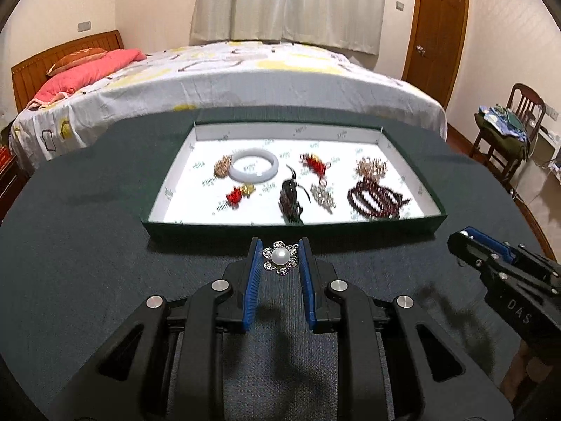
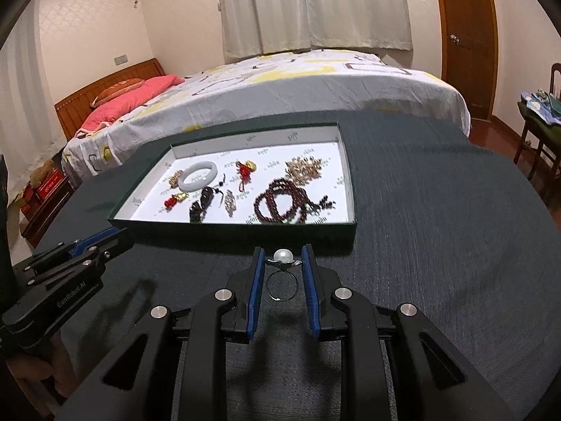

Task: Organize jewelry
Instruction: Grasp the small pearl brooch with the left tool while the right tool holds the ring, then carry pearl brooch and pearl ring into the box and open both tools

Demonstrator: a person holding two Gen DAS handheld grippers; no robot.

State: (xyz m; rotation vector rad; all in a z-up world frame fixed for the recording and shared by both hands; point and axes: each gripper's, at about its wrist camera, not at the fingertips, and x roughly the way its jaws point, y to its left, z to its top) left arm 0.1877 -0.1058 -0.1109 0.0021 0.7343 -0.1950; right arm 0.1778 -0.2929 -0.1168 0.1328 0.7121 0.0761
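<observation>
My left gripper is shut on a pearl flower brooch, held between its blue pads just short of the tray's near wall. In my right gripper sits a pearl ring, pearl up and band hanging below; the pads pinch its setting. A dark green tray with a white floor lies ahead on the dark cloth. It holds a white bangle, a dark red bead bracelet and several small charms. In the left wrist view the right gripper shows at the right edge. In the right wrist view the left gripper shows at the left.
The dark cloth table stretches wide to the right of the tray. Behind it stands a bed with a patterned sheet and pink pillow. A wooden chair with clothes and a brown door are at the right.
</observation>
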